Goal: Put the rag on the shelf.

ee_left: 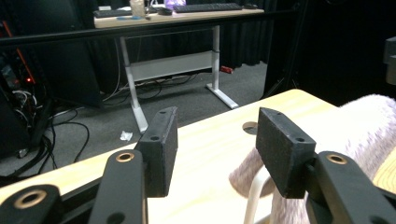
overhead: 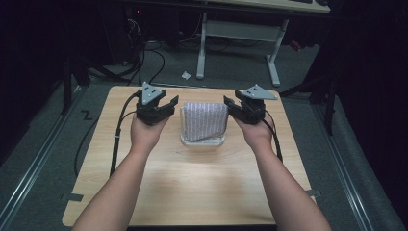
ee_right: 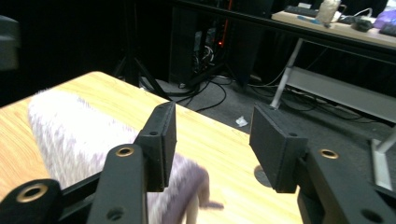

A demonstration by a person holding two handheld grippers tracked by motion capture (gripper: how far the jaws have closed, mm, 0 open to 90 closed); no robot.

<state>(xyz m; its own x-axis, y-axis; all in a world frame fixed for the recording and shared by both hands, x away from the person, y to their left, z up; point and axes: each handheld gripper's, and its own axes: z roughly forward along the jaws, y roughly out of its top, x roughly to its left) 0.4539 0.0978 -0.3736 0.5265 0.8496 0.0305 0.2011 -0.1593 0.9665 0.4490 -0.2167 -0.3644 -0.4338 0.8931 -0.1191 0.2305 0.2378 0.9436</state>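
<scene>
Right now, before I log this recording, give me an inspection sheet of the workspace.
Surface: light wooden table, bare in front.
Job's things: purple-white cloth draped over a clear container near the table's middle.
Clutter: nothing seen on the table; a white scrap lies on the floor beyond.
Grippers: left gripper and right gripper flank the cloth, both open, holding nothing.
Cables: a black cable trails from the left gripper; more run across the floor.
Surroundings: dark room, grey carpet, white-legged desk behind.
</scene>
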